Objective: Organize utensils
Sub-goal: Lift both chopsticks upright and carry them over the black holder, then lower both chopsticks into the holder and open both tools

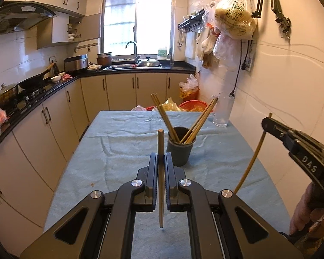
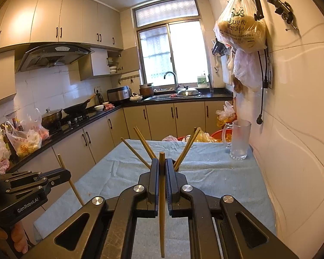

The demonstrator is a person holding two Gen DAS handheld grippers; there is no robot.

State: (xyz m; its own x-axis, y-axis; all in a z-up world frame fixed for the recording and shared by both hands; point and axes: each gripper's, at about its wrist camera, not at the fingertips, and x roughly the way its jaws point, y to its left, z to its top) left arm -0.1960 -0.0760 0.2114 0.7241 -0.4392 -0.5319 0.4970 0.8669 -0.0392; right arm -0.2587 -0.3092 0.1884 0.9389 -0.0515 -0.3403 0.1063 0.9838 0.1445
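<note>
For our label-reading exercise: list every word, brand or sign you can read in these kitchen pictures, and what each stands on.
"DAS": on the black body of the right tongs.
"GenRobot.AI": on the black body of the left tongs.
"现煮" and "新鲜!": green print on the clear plastic bag hanging on the wall hook; its smaller lines are too small to read.
Green dish-soap bottle label: blurred.

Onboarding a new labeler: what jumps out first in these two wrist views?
Each hand-held gripper is shut on a wooden chopstick: the left hand-held gripper on one chopstick, the right hand-held gripper on another. Ahead, on the light blue tablecloth, a dark round cup already holds several chopsticks fanned outward.
</note>
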